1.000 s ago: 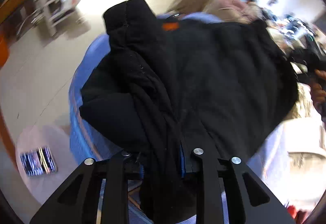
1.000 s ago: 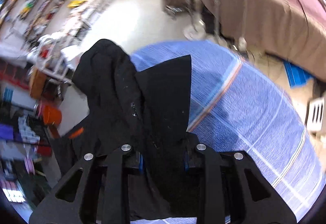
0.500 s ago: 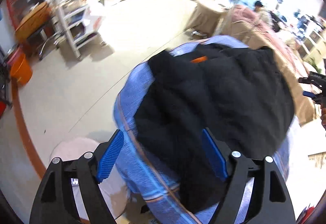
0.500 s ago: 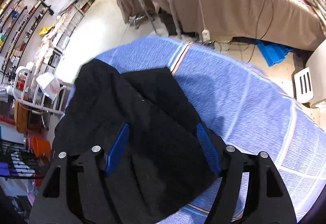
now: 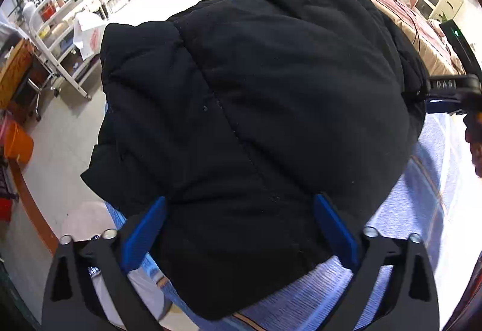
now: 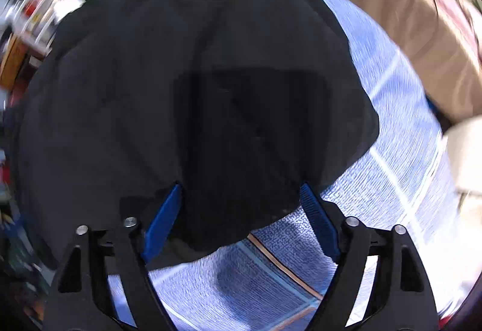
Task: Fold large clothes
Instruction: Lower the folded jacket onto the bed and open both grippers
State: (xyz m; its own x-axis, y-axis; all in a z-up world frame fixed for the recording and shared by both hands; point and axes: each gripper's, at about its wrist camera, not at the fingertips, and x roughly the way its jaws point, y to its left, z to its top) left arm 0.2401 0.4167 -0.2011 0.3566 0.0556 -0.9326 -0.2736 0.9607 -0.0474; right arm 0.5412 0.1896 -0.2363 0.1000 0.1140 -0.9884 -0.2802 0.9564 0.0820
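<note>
Item: black padded jacket (image 5: 271, 108), quilted, lying in a bulky folded heap on a tabletop covered by a blue striped cloth (image 5: 406, 210); the heap covered most of the cloth seen from the left wrist and overhung the tabletop's left edge, with bare cloth showing along the near and right edges. Left hand-held gripper (image 5: 238, 228): released, jaws opening, blue pads (image 5: 141, 237) spread wide to either side of the jacket's near hem and not pressing on the fabric. Right hand-held gripper (image 6: 241, 219): likewise released and opening, pointed down at the jacket's near right corner (image 6: 211, 120), pads standing clear of the cloth; this view was blurred, and contact with the fabric could not be settled. The right hand-held gripper also appeared at the right edge of the left wrist view (image 5: 452, 93), just beside the jacket's right side. Surroundings: pale floor (image 5: 75, 132), white wheeled rack (image 5: 60, 39) and shelving to the left, a table draped in brownish-pink cloth (image 6: 421, 29) beyond the tabletop's far right edge.
</note>
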